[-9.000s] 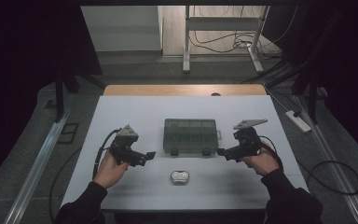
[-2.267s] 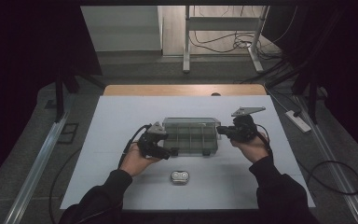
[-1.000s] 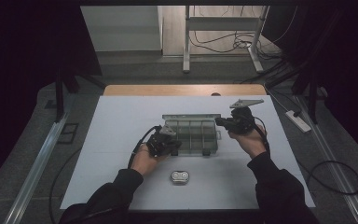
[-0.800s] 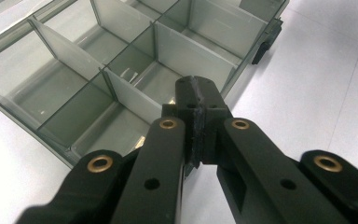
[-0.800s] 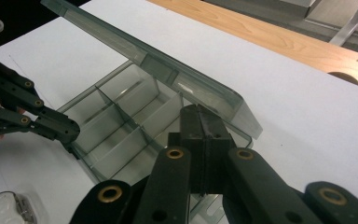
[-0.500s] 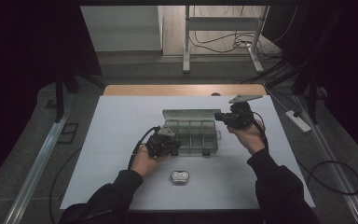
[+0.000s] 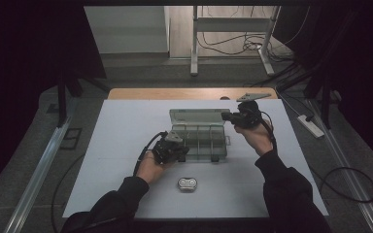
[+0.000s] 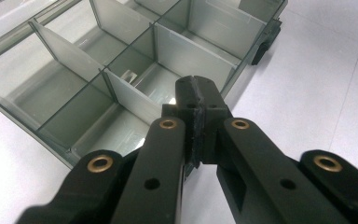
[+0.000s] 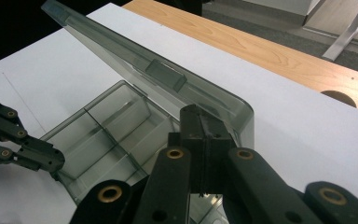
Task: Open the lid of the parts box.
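Note:
A clear grey compartment box (image 7: 201,143) lies mid-table with its lid (image 7: 199,115) swung up at the back. My right gripper (image 7: 229,116) is shut, its tips against the lid's right end. The right gripper view has those shut jaws (image 9: 200,122) right under the lid's rounded corner (image 9: 223,105). My left gripper (image 7: 180,151) is shut at the box's front left corner. In the left gripper view its closed tips (image 8: 196,89) hang over the front wall of the box (image 8: 98,60), whose compartments look empty, with nothing seen between the pads.
A small pale oval object (image 7: 187,183) lies on the white table top (image 7: 121,131) in front of the box. A wooden strip (image 7: 175,93) runs along the far edge. A power strip (image 7: 311,126) and cables lie on the floor to the right.
The box was shut earlier, with both grippers apart. They came in to its ends and the lid rose. Over the last second the right gripper edged back with the lid; the left stayed.

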Demonstrator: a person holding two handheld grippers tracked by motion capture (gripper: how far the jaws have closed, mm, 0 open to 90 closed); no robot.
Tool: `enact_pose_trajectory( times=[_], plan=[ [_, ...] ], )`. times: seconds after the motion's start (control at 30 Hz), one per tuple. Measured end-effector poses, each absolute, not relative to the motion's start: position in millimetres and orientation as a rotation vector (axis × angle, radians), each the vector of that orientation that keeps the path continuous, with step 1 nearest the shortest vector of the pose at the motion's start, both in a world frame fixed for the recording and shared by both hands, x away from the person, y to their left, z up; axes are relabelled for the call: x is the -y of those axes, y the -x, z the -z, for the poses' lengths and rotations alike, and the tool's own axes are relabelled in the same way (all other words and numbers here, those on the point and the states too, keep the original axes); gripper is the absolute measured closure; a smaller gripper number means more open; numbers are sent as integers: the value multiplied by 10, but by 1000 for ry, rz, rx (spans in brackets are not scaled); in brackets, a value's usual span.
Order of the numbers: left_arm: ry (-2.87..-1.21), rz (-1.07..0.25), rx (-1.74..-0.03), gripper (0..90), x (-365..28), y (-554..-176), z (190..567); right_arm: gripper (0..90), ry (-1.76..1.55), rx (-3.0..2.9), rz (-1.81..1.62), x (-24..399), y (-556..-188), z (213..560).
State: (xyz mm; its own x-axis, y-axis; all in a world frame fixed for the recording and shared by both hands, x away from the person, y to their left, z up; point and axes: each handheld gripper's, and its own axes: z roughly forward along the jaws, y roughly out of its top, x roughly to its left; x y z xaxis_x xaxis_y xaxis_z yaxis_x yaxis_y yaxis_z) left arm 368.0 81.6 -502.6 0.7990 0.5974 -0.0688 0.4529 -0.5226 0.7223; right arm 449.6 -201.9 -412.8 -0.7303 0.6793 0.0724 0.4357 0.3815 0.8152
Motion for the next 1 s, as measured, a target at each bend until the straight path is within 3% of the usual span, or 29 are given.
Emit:
enact_pose_trajectory(
  times=[1.0],
  plan=[
    [-2214,-202,-786,898,-821,-3706,5014,896,-1011,-2340,-1284,1953,-4817,4135]
  ],
)
